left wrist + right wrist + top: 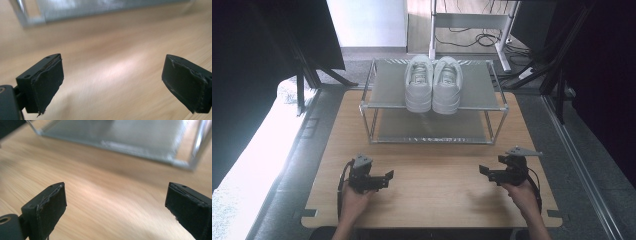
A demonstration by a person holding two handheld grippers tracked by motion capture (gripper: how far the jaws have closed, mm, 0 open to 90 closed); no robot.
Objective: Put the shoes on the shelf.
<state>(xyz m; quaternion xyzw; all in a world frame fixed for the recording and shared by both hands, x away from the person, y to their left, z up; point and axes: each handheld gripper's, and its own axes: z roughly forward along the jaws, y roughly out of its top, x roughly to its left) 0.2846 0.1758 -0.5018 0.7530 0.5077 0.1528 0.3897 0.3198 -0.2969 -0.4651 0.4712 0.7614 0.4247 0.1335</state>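
A pair of white sneakers (433,82) stands side by side on the top shelf of a small metal shoe rack (382,97) at the back of the wooden table (432,195). Its lower shelf (432,127) holds nothing. My left gripper (384,178) rests low over the table's front left, jaws wide open and empty. My right gripper (486,172) is at the front right, also open and empty. In the left gripper view the open gripper (112,82) faces bare wood with the rack's bottom frame (32,20) beyond. In the right gripper view the open gripper (115,207) faces the lower shelf (130,135).
Grey floor surrounds the table. A white desk frame with cables (472,30) stands behind the rack. Dark curtains and black stands (307,70) flank both sides. Bare wood lies between the two grippers and the rack.
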